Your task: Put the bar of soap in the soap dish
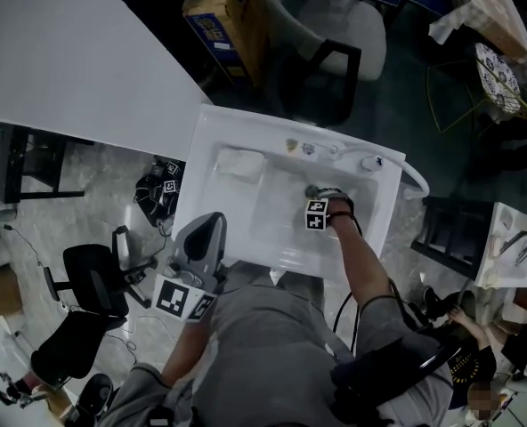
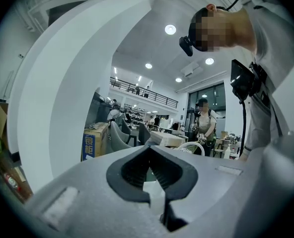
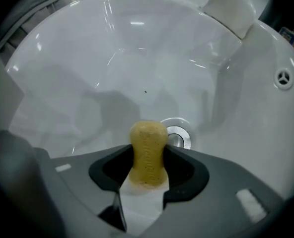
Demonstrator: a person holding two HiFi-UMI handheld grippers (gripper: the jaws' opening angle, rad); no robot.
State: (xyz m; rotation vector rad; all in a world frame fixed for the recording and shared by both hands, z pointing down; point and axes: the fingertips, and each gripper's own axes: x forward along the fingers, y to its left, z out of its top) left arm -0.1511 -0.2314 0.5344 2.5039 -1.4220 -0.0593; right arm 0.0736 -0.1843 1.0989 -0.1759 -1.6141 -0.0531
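**A:** Reaching straight down into the sink (image 1: 381, 205), the right tool (image 3: 147, 171) is seen clenched on the bar of soap (image 3: 147, 150). Why is it held so?

**B:** The bar is pinched across its narrow waist, close by the drain (image 3: 180, 137), probably so that it can be lifted clear. The soap dish (image 1: 238, 162) at the sink's back left corner is well apart, so the carry is judged not yet done.

**A:** And the left tool (image 2: 150, 157)?

**B:** It is kept level at the sink's front edge, clenched on nothing, likely held out of the way.

**A:** What is shown by one view alone?

**B:** The grip is settled only by the right gripper view. In the head view the soap is hidden beneath the marker cube (image 1: 316, 216), but both tools are placed against the sink.
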